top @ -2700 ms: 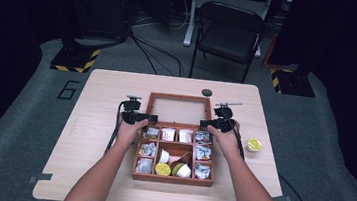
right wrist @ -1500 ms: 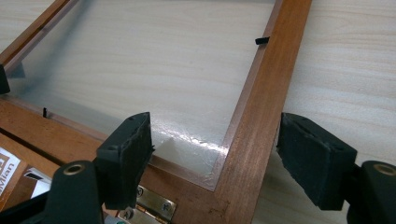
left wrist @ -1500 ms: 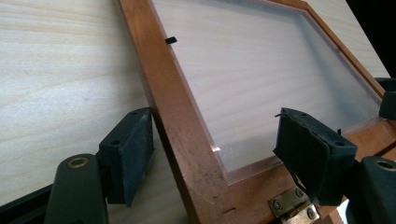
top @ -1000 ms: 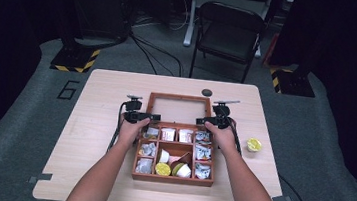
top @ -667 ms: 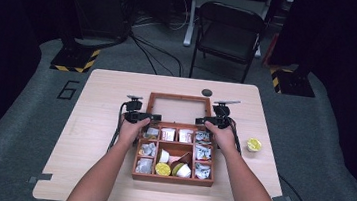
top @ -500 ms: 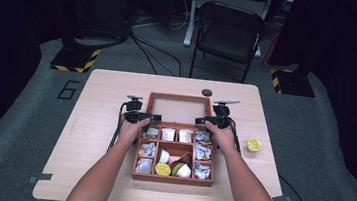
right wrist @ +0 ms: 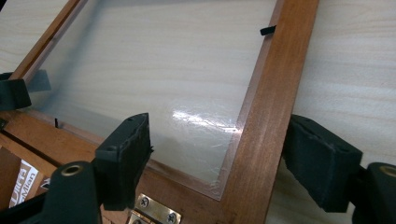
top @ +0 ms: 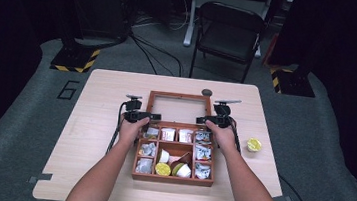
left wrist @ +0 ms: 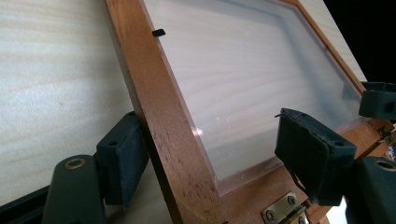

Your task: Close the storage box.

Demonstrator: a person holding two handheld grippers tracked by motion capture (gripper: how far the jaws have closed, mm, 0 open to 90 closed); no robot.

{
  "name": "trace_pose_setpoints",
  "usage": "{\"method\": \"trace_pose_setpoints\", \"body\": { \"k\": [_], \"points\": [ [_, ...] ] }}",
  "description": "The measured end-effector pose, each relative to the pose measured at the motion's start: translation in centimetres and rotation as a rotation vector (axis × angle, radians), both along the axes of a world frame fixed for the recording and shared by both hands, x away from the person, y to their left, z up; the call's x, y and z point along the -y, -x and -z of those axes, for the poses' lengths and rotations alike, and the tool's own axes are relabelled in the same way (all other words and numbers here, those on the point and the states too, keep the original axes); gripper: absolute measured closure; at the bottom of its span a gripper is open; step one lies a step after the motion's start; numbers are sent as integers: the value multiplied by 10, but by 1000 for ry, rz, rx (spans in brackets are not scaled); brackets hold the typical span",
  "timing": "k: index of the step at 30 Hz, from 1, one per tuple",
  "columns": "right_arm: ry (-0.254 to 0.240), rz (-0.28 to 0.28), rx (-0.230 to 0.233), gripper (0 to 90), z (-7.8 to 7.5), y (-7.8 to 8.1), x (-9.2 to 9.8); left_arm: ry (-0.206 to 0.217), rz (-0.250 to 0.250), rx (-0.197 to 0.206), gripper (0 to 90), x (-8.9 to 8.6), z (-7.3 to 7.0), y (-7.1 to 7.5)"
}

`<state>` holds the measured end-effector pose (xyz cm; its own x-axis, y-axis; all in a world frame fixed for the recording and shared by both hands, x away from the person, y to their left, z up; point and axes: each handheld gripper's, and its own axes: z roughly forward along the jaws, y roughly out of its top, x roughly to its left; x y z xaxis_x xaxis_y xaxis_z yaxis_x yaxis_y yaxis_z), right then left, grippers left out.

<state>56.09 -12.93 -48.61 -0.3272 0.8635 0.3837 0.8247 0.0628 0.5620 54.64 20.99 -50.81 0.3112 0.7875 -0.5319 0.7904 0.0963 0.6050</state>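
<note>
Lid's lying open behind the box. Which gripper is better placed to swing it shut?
Neither clearly; likely both. The left gripper straddles the lid's left side rail, the right gripper its right rail, jaws just closing, pads not yet clamped. The left's outer pad sits closest to the wood.

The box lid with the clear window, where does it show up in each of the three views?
High view: the lid lies open just above the middle, behind the wooden box.
Left gripper view: it spans the picture; its side rail runs between the jaws.
Right gripper view: its window fills the upper left; its side rail runs between the jaws.
Shared landmark: the brass hinges at the lid's near edge.
</note>
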Motion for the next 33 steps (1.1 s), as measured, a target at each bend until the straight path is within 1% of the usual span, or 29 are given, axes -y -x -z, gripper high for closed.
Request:
{"method": "trace_pose_setpoints", "body": {
  "k": [1,4,6,7,9,10,11,12,13,14,15,18,19,21,22,23,24,25,26,27,28,29,30,32,33],
  "points": [
    [4,-1,12,249,-1,0,0,0,-2,8,283,0,0,0],
    [6,10,25,254,-4,2,-1,3,-14,20,306,0,-3,1],
    [7,14,36,269,-7,3,-1,-5,-13,37,326,-2,-5,1],
    [8,13,42,281,-8,3,0,5,-24,38,338,-1,-6,2],
    [0,15,56,297,-12,5,1,6,-23,54,351,-3,-8,3],
    [-8,23,54,302,-14,6,1,14,-29,58,353,-2,-10,3],
    [-1,17,75,307,-15,6,2,12,-26,65,355,-3,-11,3],
    [2,16,82,309,-16,7,2,14,-28,68,358,-3,-12,4],
    [0,24,77,311,-18,8,1,8,-22,75,359,-4,-13,4],
    [5,19,91,313,-19,8,1,18,-31,76,361,-3,-15,5],
    [1,27,94,315,-20,9,1,14,-29,82,363,-3,-16,5],
    [6,26,108,322,-25,12,0,2,-17,99,364,-3,-20,7],
    [7,24,113,322,-26,13,0,-8,-8,109,363,-4,-21,8],
    [6,18,132,322,-29,14,1,12,-18,112,363,-4,-24,9],
    [1,18,136,322,-30,15,1,6,-2,121,363,-6,-24,9],
    [-2,16,137,322,-31,16,2,21,-11,117,363,-5,-26,10],
    [-5,17,137,322,-33,17,2,20,-13,126,363,-5,-27,11],
    [-1,10,149,322,-34,18,2,19,-13,124,363,-5,-29,12],
    [-1,9,156,322,-35,19,2,12,-12,136,363,-5,-30,12],
    [-5,5,160,322,-36,19,3,21,-22,136,363,-4,-31,13],
    [-8,6,159,322,-38,20,3,21,-18,145,362,-4,-33,14],
    [-9,2,168,322,-39,21,4,13,-16,153,362,-4,-34,14],
    [-12,-3,172,322,-40,21,4,9,-16,141,362,-3,-36,15],
    [-15,-2,165,322,-42,23,4,-58,5,142,357,0,-41,14],
    [-12,-2,169,322,-43,24,4,-82,6,144,346,3,-44,15]
  ]
}}
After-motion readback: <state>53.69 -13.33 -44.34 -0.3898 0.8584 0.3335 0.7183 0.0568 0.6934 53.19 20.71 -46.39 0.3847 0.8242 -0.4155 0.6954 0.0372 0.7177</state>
